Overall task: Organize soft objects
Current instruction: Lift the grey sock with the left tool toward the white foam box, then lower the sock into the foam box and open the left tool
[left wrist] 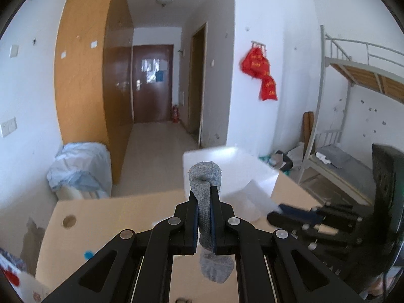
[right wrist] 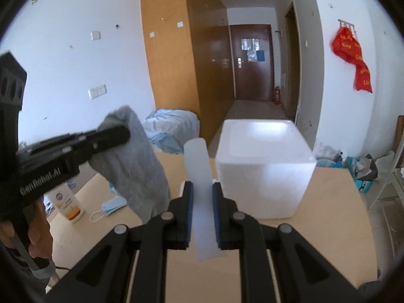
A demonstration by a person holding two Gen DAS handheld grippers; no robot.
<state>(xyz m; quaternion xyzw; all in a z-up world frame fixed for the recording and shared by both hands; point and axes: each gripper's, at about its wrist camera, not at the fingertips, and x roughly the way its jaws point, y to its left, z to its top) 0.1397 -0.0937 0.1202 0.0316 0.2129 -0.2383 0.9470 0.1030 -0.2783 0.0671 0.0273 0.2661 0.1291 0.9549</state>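
The left gripper (left wrist: 204, 194) is clamped on a grey sock (left wrist: 205, 176), whose rounded end pokes up past the fingertips in the centre of the left wrist view while the rest droops below the jaws. In the right wrist view the same gripper (right wrist: 121, 132) comes in from the left edge, sock (right wrist: 133, 161) hanging over the wooden table (right wrist: 328, 202). The right gripper (right wrist: 202, 189) pinches a white translucent strip (right wrist: 199, 176) that stands upright at centre frame. Just right of it sits a white foam box (right wrist: 265, 169) on the table. Lower left lie a blue face mask (right wrist: 111, 205) and a lotion bottle (right wrist: 67, 204).
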